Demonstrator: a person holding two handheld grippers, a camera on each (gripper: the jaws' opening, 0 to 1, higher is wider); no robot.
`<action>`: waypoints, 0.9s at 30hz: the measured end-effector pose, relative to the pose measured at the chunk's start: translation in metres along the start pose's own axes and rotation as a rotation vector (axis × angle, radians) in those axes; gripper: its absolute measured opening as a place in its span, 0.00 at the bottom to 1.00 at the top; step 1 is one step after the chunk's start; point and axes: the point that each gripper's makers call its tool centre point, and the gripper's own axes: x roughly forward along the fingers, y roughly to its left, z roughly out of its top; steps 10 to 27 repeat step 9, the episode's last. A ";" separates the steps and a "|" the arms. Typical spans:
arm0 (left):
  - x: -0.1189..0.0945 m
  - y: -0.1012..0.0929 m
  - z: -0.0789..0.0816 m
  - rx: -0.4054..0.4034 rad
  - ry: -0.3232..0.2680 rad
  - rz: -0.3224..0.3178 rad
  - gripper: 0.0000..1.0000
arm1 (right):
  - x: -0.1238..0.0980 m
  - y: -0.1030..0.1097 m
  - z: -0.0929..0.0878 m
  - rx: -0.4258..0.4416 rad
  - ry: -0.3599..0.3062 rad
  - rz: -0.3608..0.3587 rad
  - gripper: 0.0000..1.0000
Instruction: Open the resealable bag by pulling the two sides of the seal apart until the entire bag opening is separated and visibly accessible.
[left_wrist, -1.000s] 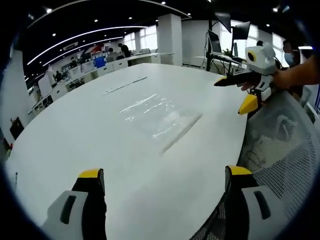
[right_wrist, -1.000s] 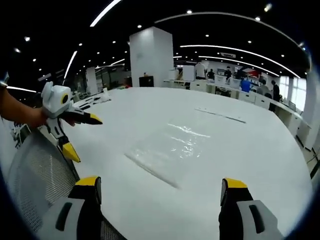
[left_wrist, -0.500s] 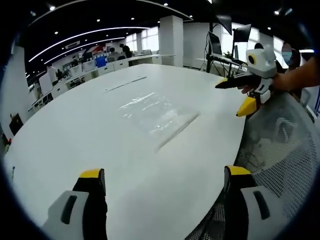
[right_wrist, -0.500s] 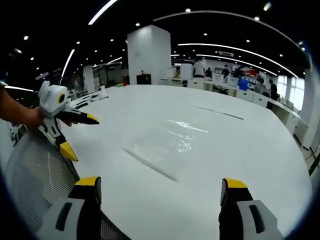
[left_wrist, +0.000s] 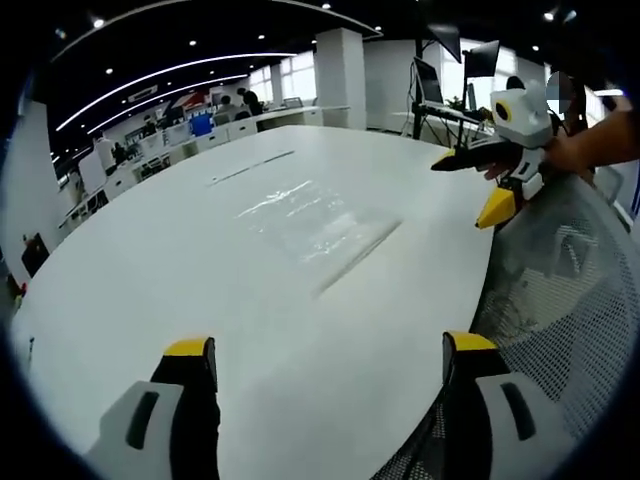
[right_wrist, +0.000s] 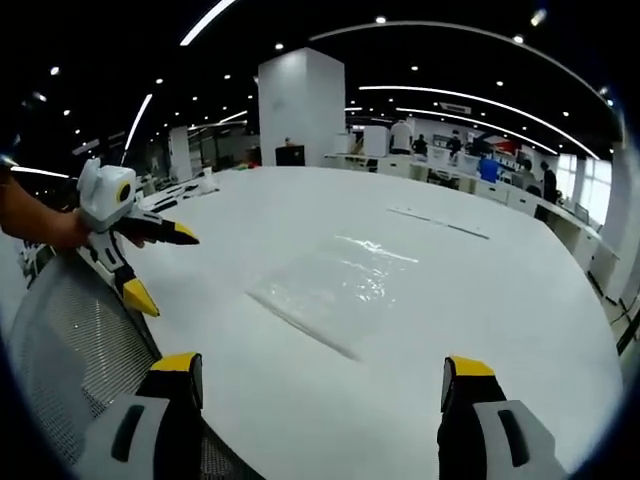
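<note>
A clear resealable bag (left_wrist: 318, 226) lies flat on a wide white table (left_wrist: 150, 290), its seal strip forming the edge nearest the person; in the right gripper view the same bag (right_wrist: 335, 288) sits ahead of the jaws, a little left of centre. The seal looks closed along its whole length and nothing touches it, so by these pictures the opening has not begun: both sides of the strip remain to be gripped and pulled apart. The left gripper (left_wrist: 330, 365) hovers over the near table edge with its yellow-tipped jaws spread wide and empty. The right gripper (right_wrist: 320, 380) is likewise spread and holds nothing; seen from the left gripper view, it (left_wrist: 480, 185) is held in a hand (left_wrist: 570, 152) off to the right, above a mesh chair back (left_wrist: 560, 290). From the right gripper view the left gripper (right_wrist: 150, 262) hangs at the left, well apart from the bag. Far behind stand a white pillar (right_wrist: 300, 105) and rows of office desks. The table between grippers and bag is bare; the thin, flat film may be hard to pinch.
</note>
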 end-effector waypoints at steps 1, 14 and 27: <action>0.000 0.000 0.000 -0.001 0.001 0.000 0.92 | 0.000 -0.001 0.000 0.007 -0.001 -0.002 1.00; 0.003 -0.006 -0.005 0.027 0.027 -0.023 0.92 | 0.000 -0.002 -0.001 0.016 0.005 -0.008 0.98; 0.003 -0.006 -0.005 0.027 0.027 -0.023 0.92 | 0.000 -0.002 -0.001 0.016 0.005 -0.008 0.98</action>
